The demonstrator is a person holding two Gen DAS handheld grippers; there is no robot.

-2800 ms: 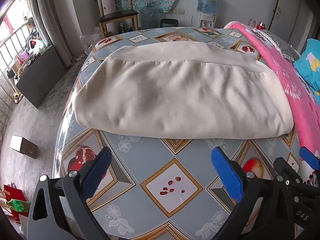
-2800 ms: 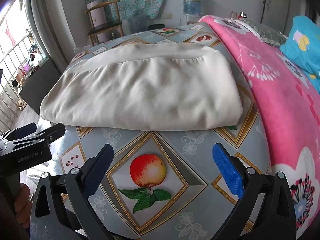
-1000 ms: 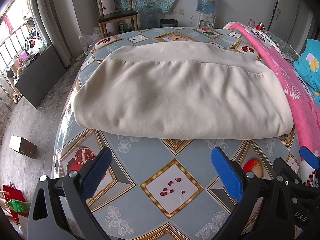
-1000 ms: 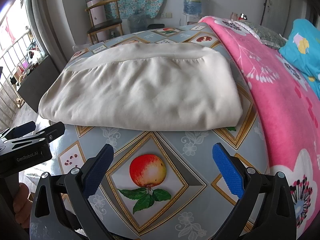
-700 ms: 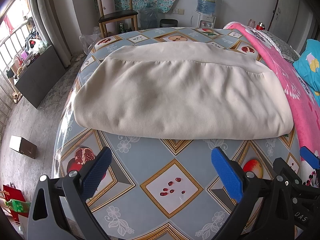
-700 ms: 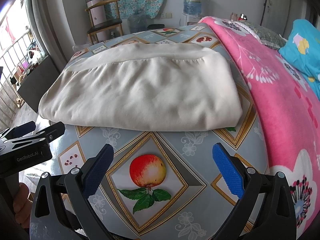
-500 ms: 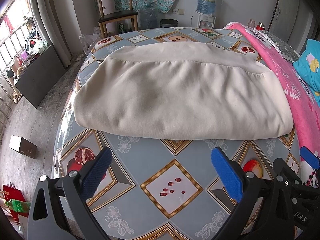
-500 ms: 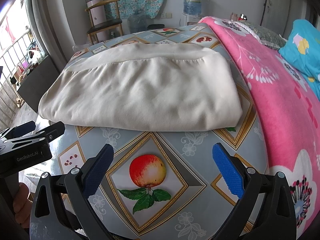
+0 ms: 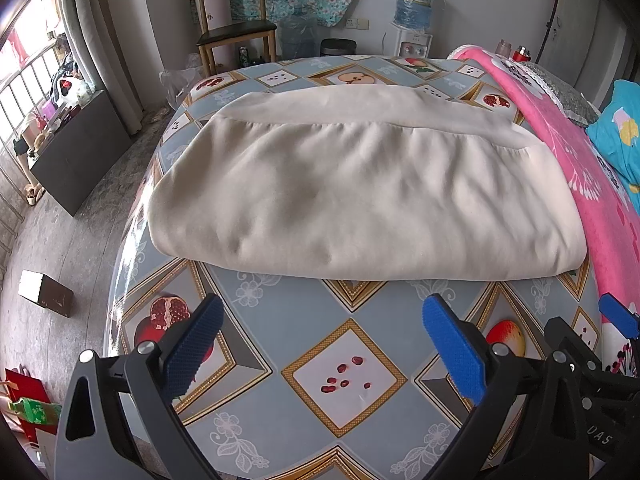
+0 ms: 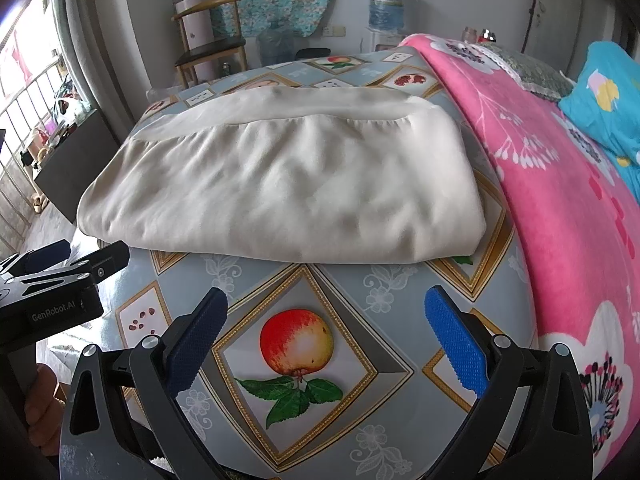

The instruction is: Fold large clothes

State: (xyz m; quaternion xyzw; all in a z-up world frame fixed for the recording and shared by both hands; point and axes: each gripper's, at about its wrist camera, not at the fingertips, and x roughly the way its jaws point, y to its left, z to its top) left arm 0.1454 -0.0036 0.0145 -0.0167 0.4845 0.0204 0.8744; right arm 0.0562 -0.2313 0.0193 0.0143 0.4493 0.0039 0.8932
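Note:
A large cream garment (image 9: 360,188) lies folded into a thick rectangle on the fruit-patterned tablecloth (image 9: 344,372). It also shows in the right wrist view (image 10: 288,184). My left gripper (image 9: 324,344) is open and empty, hovering over the cloth just short of the garment's near edge. My right gripper (image 10: 326,340) is open and empty too, above the apple print (image 10: 296,342), short of the garment's near right part. The left gripper's body (image 10: 52,288) shows at the left of the right wrist view.
A pink flowered blanket (image 10: 560,184) runs along the right side, with a blue pillow (image 10: 608,96) beyond it. A wooden chair (image 9: 236,36), water dispenser (image 9: 412,24) and bin stand behind. A dark cabinet (image 9: 76,152) and a small box (image 9: 46,292) are on the floor at left.

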